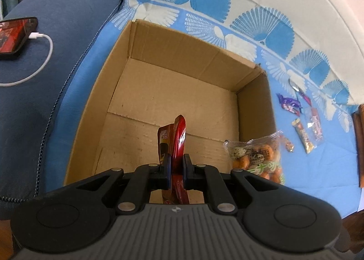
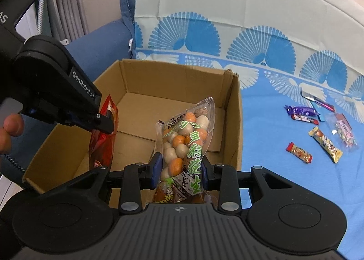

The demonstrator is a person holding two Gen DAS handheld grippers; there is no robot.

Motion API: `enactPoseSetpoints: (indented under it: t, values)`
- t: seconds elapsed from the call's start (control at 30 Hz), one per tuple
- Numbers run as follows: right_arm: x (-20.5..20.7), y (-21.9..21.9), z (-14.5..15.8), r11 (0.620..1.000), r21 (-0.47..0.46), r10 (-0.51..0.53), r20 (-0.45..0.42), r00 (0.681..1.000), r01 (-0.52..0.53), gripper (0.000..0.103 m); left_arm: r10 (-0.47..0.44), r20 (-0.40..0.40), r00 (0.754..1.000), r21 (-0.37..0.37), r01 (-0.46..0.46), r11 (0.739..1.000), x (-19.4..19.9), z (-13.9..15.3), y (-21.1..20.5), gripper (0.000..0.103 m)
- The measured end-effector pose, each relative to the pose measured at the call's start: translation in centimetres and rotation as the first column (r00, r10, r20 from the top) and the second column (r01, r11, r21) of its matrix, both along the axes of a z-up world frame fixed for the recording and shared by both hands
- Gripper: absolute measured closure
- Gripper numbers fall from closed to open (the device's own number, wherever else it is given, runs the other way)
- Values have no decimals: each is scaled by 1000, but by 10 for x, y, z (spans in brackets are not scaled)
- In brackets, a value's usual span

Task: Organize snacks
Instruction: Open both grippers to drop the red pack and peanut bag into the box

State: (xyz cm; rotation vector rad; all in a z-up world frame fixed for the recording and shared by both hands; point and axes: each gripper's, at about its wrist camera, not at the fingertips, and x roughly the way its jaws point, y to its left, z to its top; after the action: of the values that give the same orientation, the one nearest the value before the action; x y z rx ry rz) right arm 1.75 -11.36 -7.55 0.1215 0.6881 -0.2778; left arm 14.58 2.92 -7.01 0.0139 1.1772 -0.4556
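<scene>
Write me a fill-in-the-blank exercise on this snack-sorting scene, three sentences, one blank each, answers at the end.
1. The left gripper has its jaws shut on a ____ snack packet.
2. The right gripper holds a clear bag of coated peanuts over the ____ box.
3. The small wrapped candies lie on the blue cloth, ____ the box.

Missing words: red; cardboard; outside

Blue fan-patterned cloth (image 2: 268,110); on it cardboard box (image 2: 234,123), scattered small snacks (image 2: 325,144)
</scene>
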Motion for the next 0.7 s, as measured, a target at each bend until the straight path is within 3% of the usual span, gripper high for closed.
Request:
enactPoseSetpoints:
  t: [0.3, 0.33, 0.37, 0.4, 0.43, 0.5, 0.7]
  values:
    - [12, -12, -4, 1000, 20, -24, 0, 1000, 24, 65, -45, 68, 997, 95, 38, 995, 4, -10, -10, 89]
    - [12, -13, -2, 999, 23, -25, 8, 1000, 25, 64, -39, 78, 996, 106, 31, 994, 4, -8, -9, 72]
    - [11, -12, 0, 999, 18, -27, 16, 1000, 26, 54, -32, 87, 996, 111, 22, 994, 4, -7, -8, 36]
    - [10, -11, 2, 1000, 8, -29, 21, 999, 29, 38, -17, 105, 994, 106, 6, 994, 3, -4, -5, 18]
    - [7, -9, 3, 999, -6, -33, 27, 999, 33, 33, 7, 135, 991, 96, -20, 995, -1, -1, -1, 0]
    - [1, -3, 7, 999, -32, -23, 27, 999, 23, 31, 31, 191, 981, 87, -48, 995, -10, 7, 8, 0]
    - [-34, 12, 17, 1000, 5, -7, 2, 1000, 7, 25, -15, 223, 975, 143, -18, 990, -51, 17, 26, 0]
